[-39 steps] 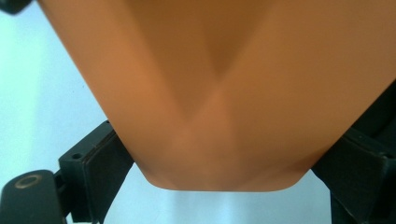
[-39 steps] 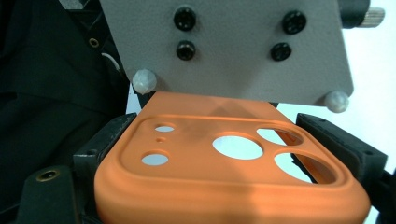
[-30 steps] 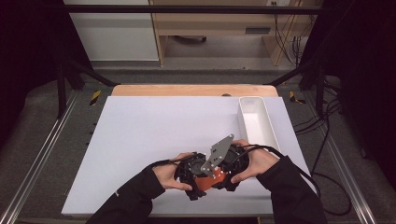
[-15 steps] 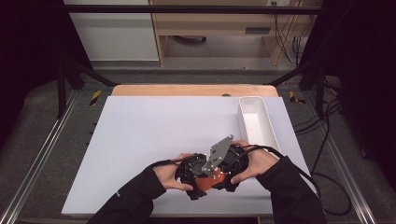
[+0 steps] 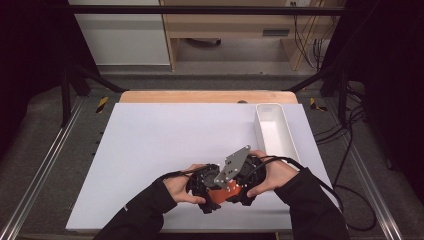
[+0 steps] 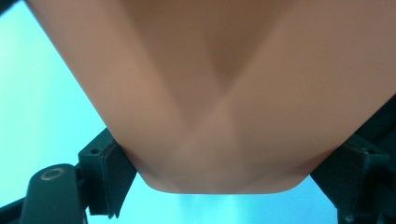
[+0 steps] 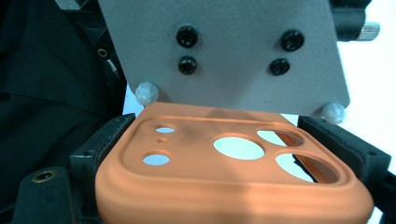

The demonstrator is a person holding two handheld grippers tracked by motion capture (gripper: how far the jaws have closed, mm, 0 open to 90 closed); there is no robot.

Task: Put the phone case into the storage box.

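Plainly, the thing in hand is an orange phone case, the soft rubbery kind, with round and rounded camera cut-outs through its back. It sits between the fingers of the right gripper, whose black jaws stand against its two long edges, one on each side, with the camera end pointing away from the fingers' roots. Those jaws have just been easing open a little, yet the case's edges look to be against the pads, so I take it as pinched, only lightly. Just beyond the far end of the case stands the grey plate of the other tool.

From the left gripper the case is a broad blurred orange shape, its rounded corner down between the fingers. These jaws have just closed in and press its flanks from both sides.

From above, both grippers meet low on the white worktop, the case between them, and a white tray lies well beyond the right fingers.

As a judgement: the case is light, bends easily and should be grippy rather than slick. It is not fragile, but a hard squeeze across the open middle would buckle it. The thicker rim near the corners, or the stiffened camera end, is the better hold.
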